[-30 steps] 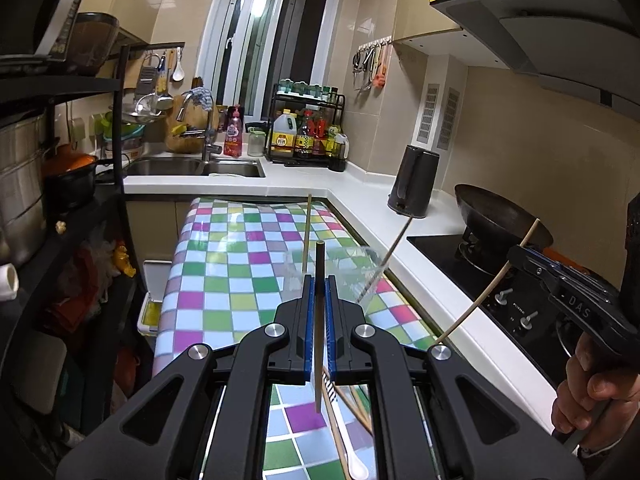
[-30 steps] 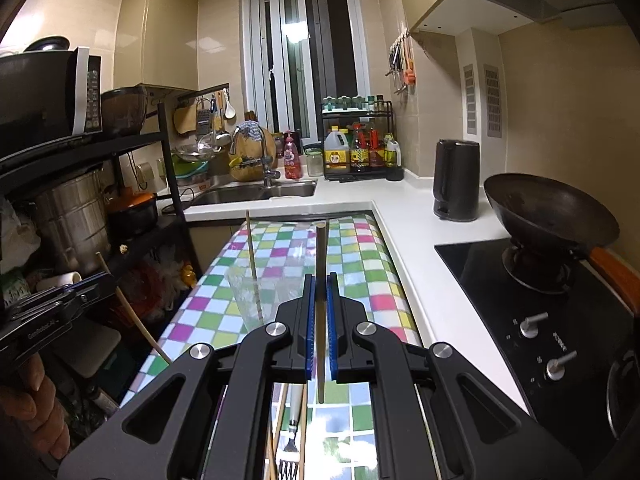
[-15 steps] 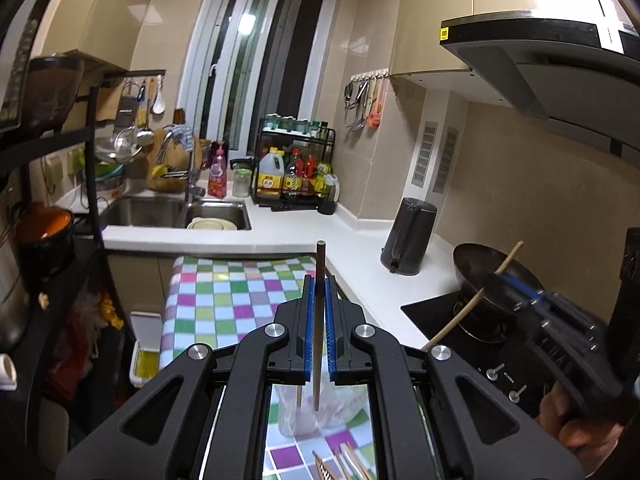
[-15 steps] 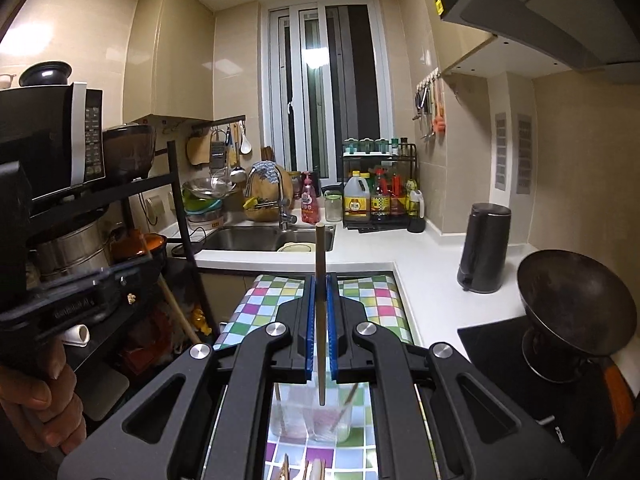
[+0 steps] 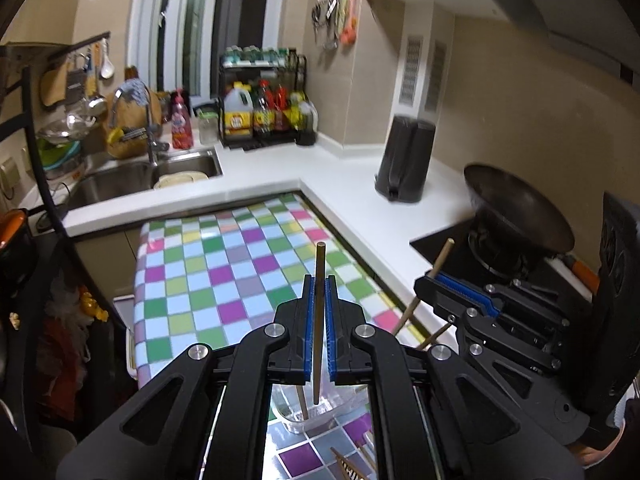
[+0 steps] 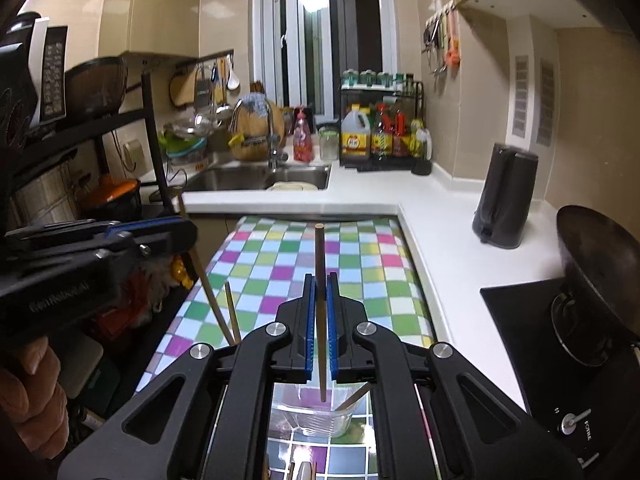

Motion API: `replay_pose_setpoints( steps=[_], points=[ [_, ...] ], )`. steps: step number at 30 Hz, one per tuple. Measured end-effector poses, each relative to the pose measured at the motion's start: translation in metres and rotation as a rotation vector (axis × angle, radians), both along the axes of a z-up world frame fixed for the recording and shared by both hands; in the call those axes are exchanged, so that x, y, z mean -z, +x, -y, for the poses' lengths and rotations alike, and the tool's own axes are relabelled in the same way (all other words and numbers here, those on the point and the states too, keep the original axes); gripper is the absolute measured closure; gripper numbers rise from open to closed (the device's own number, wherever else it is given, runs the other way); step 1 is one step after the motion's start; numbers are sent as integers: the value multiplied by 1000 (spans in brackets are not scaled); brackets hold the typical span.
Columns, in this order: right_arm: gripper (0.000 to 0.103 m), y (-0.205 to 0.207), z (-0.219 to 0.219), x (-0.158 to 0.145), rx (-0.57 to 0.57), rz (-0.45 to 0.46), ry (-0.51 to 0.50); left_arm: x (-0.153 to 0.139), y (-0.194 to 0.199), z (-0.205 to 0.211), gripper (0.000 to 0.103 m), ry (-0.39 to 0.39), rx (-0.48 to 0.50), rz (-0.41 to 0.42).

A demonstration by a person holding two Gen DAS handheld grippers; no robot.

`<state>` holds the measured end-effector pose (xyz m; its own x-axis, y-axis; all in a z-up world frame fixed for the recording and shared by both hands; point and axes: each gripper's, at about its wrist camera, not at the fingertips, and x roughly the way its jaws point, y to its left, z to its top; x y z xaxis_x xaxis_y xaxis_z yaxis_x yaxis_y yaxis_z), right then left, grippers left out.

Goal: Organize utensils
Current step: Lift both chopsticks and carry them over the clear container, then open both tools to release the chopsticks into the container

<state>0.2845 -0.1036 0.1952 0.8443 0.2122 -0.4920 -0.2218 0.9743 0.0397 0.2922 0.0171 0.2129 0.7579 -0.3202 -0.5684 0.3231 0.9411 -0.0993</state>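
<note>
The cloth (image 5: 224, 276) is chequered in green, pink, purple, yellow, pale blue and white. The worktop (image 6: 440, 216) is white. Both grippers are black with blue pads (image 5: 307, 332). The chopsticks (image 6: 320, 320) are brown.

- The thin brown wooden chopstick (image 5: 319, 300) looks matt.
- The clear glass cup (image 6: 312, 414) is glossy.
- The checkered multicoloured tablecloth (image 5: 224, 272) looks smooth, plasticky.
- The stainless metal sink (image 6: 240, 180) shines.

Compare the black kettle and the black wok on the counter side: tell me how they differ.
The kettle is tall and upright; the wok is wide, shallow and tilted. The kettle stands on the white counter; the wok sits on the black stove. In the right wrist view, the kettle is farther back. Both are dark.
</note>
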Motion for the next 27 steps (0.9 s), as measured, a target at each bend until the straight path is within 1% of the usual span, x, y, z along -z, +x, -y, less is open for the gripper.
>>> replay_pose_setpoints(
  steps=[4, 8, 11, 12, 13, 14, 15, 18, 21, 25, 27],
  points=[
    [98, 6, -2, 16, -10, -41, -19, 22, 9, 5, 98, 27, 10, -52],
    [97, 9, -5, 27, -21, -75, -34, 33, 15, 8, 98, 27, 15, -81],
    [91, 8, -7, 31, -29, -93, -47, 36, 18, 8, 92, 18, 12, -91],
    [84, 6, -7, 31, -30, -94, -53, 35, 17, 8, 89, 11, 13, -87],
    [79, 4, -6, 29, -22, -87, -56, 33, 14, 8, 87, 4, 17, -79],
    [70, 1, -5, 27, -15, -79, -55, 31, 10, 8, 87, -6, 21, -67],
    [69, -3, -3, 25, -12, -69, -52, 28, 7, 7, 87, -12, 21, -58],
    [69, -18, 3, 16, -10, -43, -46, 19, -7, 4, 86, -29, 7, -26],
    [69, -42, 6, 5, -28, 13, -47, 10, -30, -1, 86, -33, -7, 20],
    [69, -87, 15, -8, -55, 105, -28, 1, -66, -3, 86, -28, -7, 80],
    [69, -108, 20, -10, -67, 140, -15, 1, -88, -4, 86, -28, -4, 107]
  ],
)
